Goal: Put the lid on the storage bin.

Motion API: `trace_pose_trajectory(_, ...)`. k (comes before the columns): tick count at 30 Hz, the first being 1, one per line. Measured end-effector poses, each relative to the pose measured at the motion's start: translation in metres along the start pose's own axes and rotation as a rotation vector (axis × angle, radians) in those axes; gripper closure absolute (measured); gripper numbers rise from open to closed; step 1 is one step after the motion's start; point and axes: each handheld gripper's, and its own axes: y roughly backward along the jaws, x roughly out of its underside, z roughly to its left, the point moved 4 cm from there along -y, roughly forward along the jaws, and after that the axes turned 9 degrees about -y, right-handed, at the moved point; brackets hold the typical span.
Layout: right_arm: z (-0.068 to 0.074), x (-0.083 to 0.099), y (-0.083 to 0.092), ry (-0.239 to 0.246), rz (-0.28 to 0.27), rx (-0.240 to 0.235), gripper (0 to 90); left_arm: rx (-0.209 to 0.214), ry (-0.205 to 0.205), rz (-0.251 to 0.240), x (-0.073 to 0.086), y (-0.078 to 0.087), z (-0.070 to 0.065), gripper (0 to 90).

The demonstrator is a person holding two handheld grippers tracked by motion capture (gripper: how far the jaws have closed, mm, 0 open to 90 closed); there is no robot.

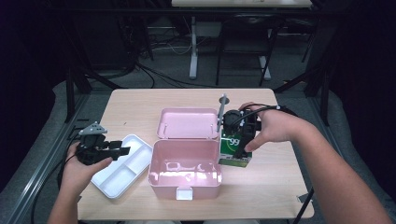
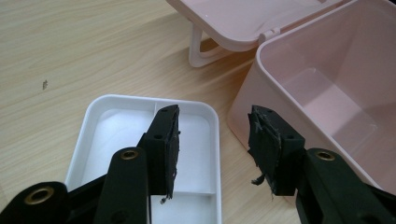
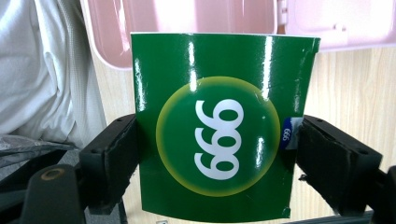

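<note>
Surface: pale wood-grain table (image 1: 140, 100), set in a dim room; grey floor, cables and the legs of another desk beyond its far edge.

Pink storage box (image 1: 184, 170), centre near: open, lid (image 1: 188, 122) folded back on the far side.

White divided tray (image 1: 122, 165), left of the box, just beside it.

Green carton (image 3: 219, 126), right of the box, touching its wall: glossy, white "999" in a yellow-rimmed circle; small blue tag at one edge, also "999".

Right gripper (image 3: 217, 161): jaws closed against the carton's two sides.

Left gripper (image 2: 212, 140): jaws wide apart, nothing between them, over the tray's near-right part.
</note>
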Motion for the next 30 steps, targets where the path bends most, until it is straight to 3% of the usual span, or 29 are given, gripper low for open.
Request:
trace_pose_trajectory(18,0.010,-0.030,-0.001,0.050,-0.013,0.000,16.9,-0.009,-0.055,0.019,0.001,-0.007,-0.001,48.0)
trace_pose_trajectory(22,0.012,-0.034,-0.002,0.056,-0.016,-0.007,16.9,-0.001,-0.041,0.028,0.002,-0.008,-0.001,48.1)
trace_pose_trajectory(24,0.012,-0.037,-0.003,0.060,-0.016,-0.008,16.9,0.005,-0.023,0.044,0.003,-0.008,-0.001,49.5)
trace_pose_trajectory(30,0.014,-0.041,-0.002,0.070,-0.016,-0.005,16.9,-0.001,-0.028,0.069,0.005,-0.007,0.000,57.6)
